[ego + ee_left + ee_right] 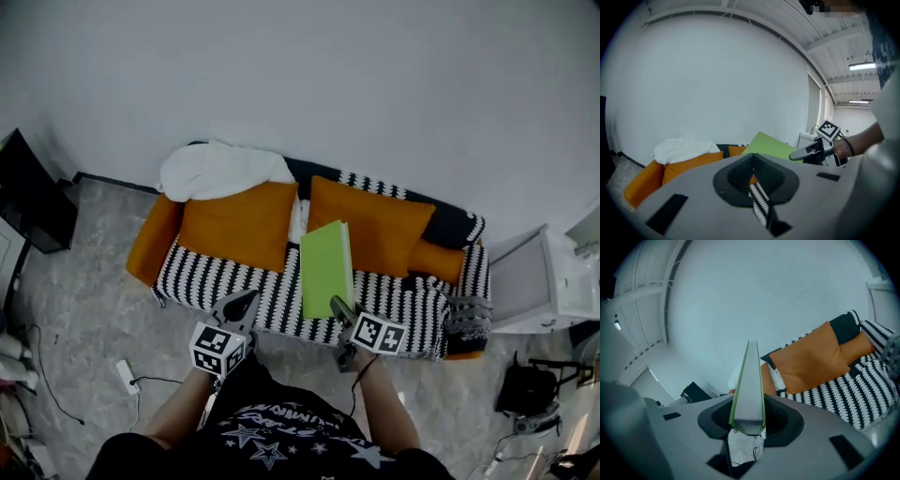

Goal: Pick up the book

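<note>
Pickup looks done: slim green book (325, 267) aloft, 6 o'clock edge clamped in right tool (339, 307) (left tool (242, 302) closed, empty)

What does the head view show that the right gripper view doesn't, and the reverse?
Only the head view: the grey floor, a white power strip, and the right gripper from above, holding the green book. Only the right gripper view: the book's page edge close up, with the jaws closed on it. Both: the book, the orange cushions and the striped sofa cover.
</note>
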